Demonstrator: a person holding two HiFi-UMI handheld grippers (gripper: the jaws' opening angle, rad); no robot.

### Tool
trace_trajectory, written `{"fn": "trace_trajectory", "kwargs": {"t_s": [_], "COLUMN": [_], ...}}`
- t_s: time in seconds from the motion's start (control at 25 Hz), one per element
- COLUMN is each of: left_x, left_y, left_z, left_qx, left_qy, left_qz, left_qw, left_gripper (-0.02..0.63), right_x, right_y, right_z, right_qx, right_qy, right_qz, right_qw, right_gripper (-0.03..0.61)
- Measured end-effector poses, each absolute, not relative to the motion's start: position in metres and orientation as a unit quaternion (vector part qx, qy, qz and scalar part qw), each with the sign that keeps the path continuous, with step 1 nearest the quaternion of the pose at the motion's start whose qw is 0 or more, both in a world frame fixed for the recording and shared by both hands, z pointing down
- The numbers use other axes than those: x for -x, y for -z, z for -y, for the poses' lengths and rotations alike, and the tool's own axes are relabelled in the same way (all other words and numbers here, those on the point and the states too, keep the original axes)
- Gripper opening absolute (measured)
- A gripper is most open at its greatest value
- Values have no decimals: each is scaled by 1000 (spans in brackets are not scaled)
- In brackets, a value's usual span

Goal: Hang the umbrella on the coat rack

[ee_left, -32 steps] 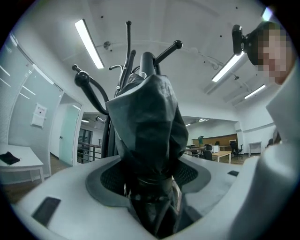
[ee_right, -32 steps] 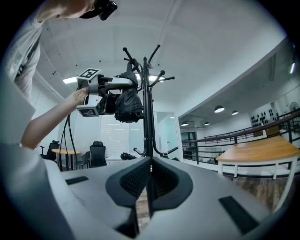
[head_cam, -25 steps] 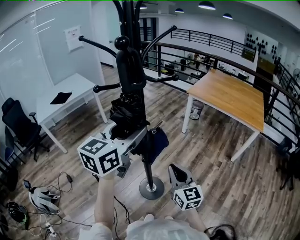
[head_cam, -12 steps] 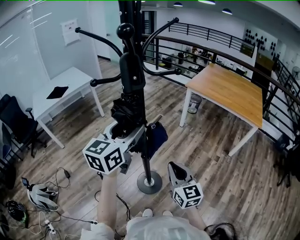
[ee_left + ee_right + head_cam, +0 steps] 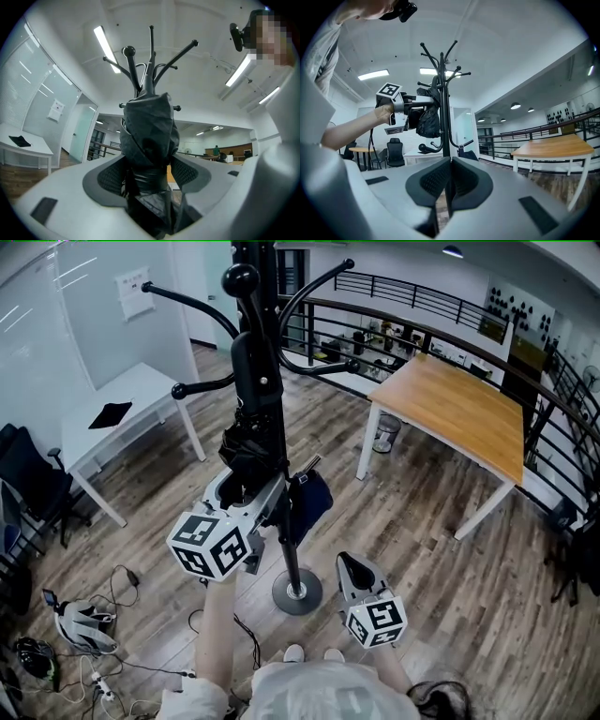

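Left gripper view: the left gripper [image 5: 149, 180] has its jaws clamped on the folded black umbrella [image 5: 149, 133], which stands up out of them close in front of the coat rack [image 5: 151, 65]. In the head view the right gripper [image 5: 350, 567] hangs low near the rack's round base [image 5: 296, 592], jaws pressed together on nothing. Beyond the rack stands a wooden table [image 5: 459, 413].
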State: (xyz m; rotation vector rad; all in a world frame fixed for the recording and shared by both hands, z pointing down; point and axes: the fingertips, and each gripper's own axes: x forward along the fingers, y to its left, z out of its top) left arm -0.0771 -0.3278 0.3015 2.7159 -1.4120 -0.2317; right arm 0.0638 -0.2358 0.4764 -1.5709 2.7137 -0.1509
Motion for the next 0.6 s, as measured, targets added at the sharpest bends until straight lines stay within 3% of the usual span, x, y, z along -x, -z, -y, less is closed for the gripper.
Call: {"fn": "trace_trajectory", "kwargs": {"t_s": [0.28, 0.44, 0.6], "left_x": [77, 86, 99], "left_y": [-296, -286, -269], "left_z": [329, 317, 303], "left_qx": [-882, -881, -863], "left_qy": [87, 162, 144], "left_qz": [464, 444, 483], "left_qw": [15, 19, -43], "left_gripper": [301, 301, 301], "right_x": [-62, -59, -53], "right_y": [-473, -477, -475], "right_z": [242, 241, 242], "right_qx": [500, 497, 491], "right_qy": [50, 56, 55], "right_qz": [-865, -866, -869], "right_qw": [6, 4, 7], "right_gripper": [32, 32, 32]}}
